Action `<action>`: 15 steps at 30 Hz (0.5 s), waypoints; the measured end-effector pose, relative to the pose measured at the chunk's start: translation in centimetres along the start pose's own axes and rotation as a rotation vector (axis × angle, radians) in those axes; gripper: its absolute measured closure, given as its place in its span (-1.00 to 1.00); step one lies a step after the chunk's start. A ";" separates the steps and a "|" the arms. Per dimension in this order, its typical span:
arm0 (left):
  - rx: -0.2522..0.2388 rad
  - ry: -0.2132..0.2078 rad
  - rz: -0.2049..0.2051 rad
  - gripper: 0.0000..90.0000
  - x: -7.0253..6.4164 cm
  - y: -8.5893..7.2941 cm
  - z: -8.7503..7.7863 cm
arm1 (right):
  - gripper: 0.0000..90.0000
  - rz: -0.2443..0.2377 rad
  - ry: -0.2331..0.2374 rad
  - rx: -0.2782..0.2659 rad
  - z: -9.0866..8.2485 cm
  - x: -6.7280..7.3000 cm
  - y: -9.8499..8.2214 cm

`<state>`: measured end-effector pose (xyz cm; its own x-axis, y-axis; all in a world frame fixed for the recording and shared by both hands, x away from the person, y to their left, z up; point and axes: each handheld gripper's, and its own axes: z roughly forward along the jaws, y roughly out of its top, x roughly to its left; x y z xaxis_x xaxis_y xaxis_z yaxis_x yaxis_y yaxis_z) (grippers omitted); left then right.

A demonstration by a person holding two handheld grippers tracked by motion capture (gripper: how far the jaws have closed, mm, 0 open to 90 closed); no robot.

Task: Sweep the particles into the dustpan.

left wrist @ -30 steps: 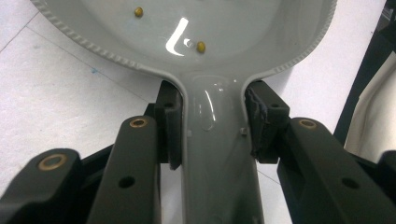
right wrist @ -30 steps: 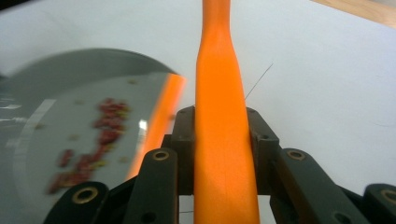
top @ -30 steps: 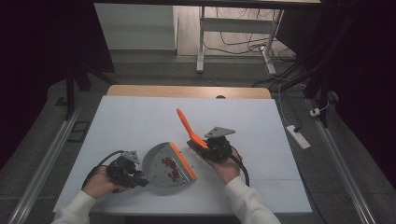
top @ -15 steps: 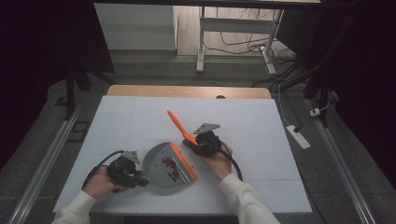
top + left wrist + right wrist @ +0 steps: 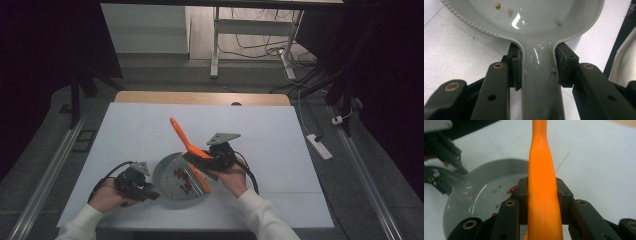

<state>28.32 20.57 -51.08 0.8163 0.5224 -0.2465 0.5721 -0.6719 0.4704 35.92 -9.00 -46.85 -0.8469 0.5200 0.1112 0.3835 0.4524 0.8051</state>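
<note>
1. Dustpan (image 5: 172,177): grey, lying flat on the white table (image 5: 280,135) in front of the person; ribbed rim, small red and yellowish bits (image 5: 181,176) scattered inside. No brand, label or writing can be read on it.
2. Left gripper (image 5: 142,190): tongs clamped on the dustpan's grey handle (image 5: 541,82), one pad pressed against each side of it; the left hand (image 5: 107,195) rests on the table beside the pan.
3. Orange brush (image 5: 192,155): handle slants up and away toward the far left in the high view, while its lower end sits over the right edge of the pan. No lettering is legible on the handle.
4. Right gripper (image 5: 212,159): tongs clamped on the orange handle (image 5: 542,195), which runs straight up between the two pads; the right hand (image 5: 232,176) holds it just right of the pan.
5. Grey three-cornered plate (image 5: 223,137): atop the right gripper, unmarked.
6. Background: power strip (image 5: 320,146) on the floor, right of the table.
</note>
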 end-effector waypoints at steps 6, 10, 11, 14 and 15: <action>0.000 -0.004 0.002 0.37 0.0 0.0 0.0 | 0.56 -0.010 -0.134 0.034 -2.2 -1.4 -1.0; 0.003 -0.005 0.003 0.37 0.0 0.0 0.0 | 0.56 -0.028 -0.230 0.106 -2.5 -2.1 -2.7; 0.003 -0.004 0.002 0.37 -0.1 0.0 0.1 | 0.56 -0.016 -0.250 0.135 -2.3 -2.5 -3.5; 0.001 -0.002 0.001 0.37 -0.1 0.0 0.1 | 0.56 0.002 -0.239 0.125 -2.2 -2.4 -4.2; 0.000 -0.001 0.000 0.37 -0.1 0.0 0.1 | 0.55 0.009 -0.228 0.122 -2.2 -2.1 -4.3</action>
<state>28.19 20.49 -51.11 0.8165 0.5215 -0.2477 0.5719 -0.6722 0.4703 35.23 -13.61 -49.29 -0.7436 0.6681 -0.0271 0.4442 0.5239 0.7268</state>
